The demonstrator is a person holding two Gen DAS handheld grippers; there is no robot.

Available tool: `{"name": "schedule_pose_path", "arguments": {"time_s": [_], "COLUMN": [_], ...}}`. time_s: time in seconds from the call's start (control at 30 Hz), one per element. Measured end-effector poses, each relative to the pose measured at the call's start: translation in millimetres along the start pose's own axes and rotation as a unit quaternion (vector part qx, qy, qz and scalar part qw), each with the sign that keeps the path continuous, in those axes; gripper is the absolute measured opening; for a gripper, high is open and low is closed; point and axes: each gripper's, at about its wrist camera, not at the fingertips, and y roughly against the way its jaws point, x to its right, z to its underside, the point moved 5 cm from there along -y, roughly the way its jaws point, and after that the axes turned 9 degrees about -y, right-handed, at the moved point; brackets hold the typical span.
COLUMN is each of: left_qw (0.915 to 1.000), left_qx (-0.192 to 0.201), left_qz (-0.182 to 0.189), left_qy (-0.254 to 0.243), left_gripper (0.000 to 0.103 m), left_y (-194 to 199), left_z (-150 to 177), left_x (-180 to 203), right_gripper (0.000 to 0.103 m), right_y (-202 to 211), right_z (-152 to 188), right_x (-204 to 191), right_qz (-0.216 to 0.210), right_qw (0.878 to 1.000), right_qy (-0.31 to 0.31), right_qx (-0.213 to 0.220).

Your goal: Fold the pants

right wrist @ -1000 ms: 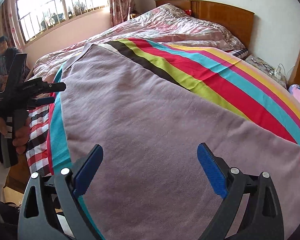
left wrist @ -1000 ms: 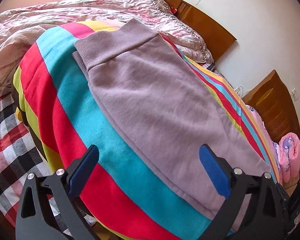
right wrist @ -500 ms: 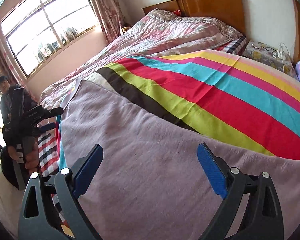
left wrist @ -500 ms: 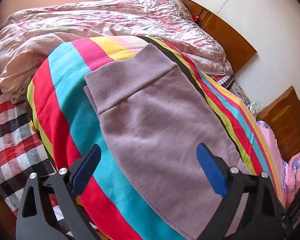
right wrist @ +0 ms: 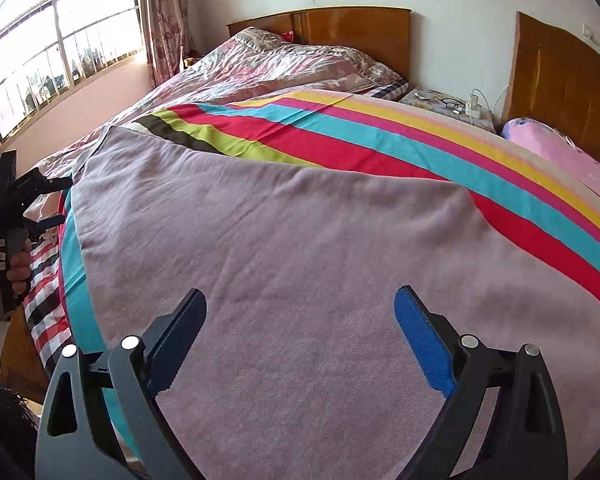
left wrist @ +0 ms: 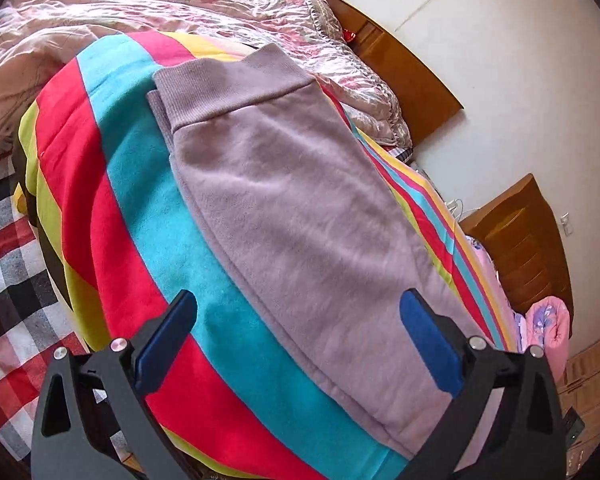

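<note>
The lilac fleece pants [left wrist: 300, 216] lie flat on a striped blanket [left wrist: 148, 208] on the bed, with the ribbed waistband [left wrist: 228, 84] at the far end. My left gripper [left wrist: 296, 320] is open and empty, held above the pants' near edge. In the right wrist view the pants [right wrist: 300, 280] fill the foreground. My right gripper [right wrist: 300, 320] is open and empty just above the cloth. The left gripper also shows in the right wrist view [right wrist: 40, 204], held in a hand at the bed's left side.
A pink quilt [right wrist: 284, 64] is bunched toward the wooden headboard [right wrist: 360, 32]. A checked sheet [left wrist: 8, 280] covers the bed's left edge. A nightstand [right wrist: 448, 108] with cables and a pink pillow [right wrist: 560, 152] are at right. A window [right wrist: 60, 40] is far left.
Both grippers stay open. The left view has shifted so the waistband sits farther right. The right gripper has pulled back and risen, so more of the blanket and room shows.
</note>
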Motion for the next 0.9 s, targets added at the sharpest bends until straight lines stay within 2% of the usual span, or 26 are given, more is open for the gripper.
{"name": "schedule_pose_path", "arguments": {"time_s": [0.1,0.2,0.37,0.43,0.53,0.7,0.73,0.77,0.8,0.83,0.87,0.9], "left_qw": [0.9998,0.9993,0.9969,0.9947,0.9908,0.9882,0.9882,0.9881,0.9874,0.9864,0.9852,0.9846], "left_qx": [0.02,0.032,0.04,0.04,0.038,0.034,0.037,0.042,0.042,0.038,0.038,0.04], "left_qz": [-0.008,-0.013,0.034,0.048,0.079,0.103,0.104,0.104,0.107,0.11,0.114,0.116], "left_qy": [-0.005,0.017,0.059,0.081,0.104,0.108,0.106,0.105,0.109,0.117,0.122,0.125], "left_gripper": [0.101,0.101,0.1,0.09,0.087,0.086,0.083,0.076,0.054,0.046,0.046,0.046], "left_y": [5,4,-10,-16,-25,-31,-31,-30,-32,-35,-39,-40], "left_z": [-13,-31,-57,-65,-74,-82,-85,-86,-89,-90,-92,-92], "left_x": [-12,-35,-69,-81,-94,-100,-101,-102,-103,-105,-108,-109], "right_gripper": [0.092,0.092,0.092,0.092,0.092,0.092,0.092,0.092,0.092,0.092,0.092,0.092], "right_y": [8,10,6,1,-5,-22,-28,-34,-39,-42,-41,-35], "right_z": [2,8,1,-6,-18,-44,-49,-54,-58,-59,-57,-50], "right_x": [20,32,15,3,-23,-93,-114,-137,-165,-199,-235,-272], "right_qz": [0.014,0.019,0.019,0.012,-0.007,-0.076,-0.097,-0.117,-0.142,-0.176,-0.215,-0.266], "right_qw": [0.999,0.999,1.0,1.0,1.0,0.995,0.993,0.99,0.985,0.977,0.964,0.945], "right_qy": [-0.03,-0.048,-0.016,-0.003,0.02,0.061,0.069,0.08,0.097,0.122,0.152,0.184], "right_qx": [0.013,0.015,0.009,0.006,0.01,0.008,0.004,-0.002,-0.008,-0.014,-0.023,-0.038]}}
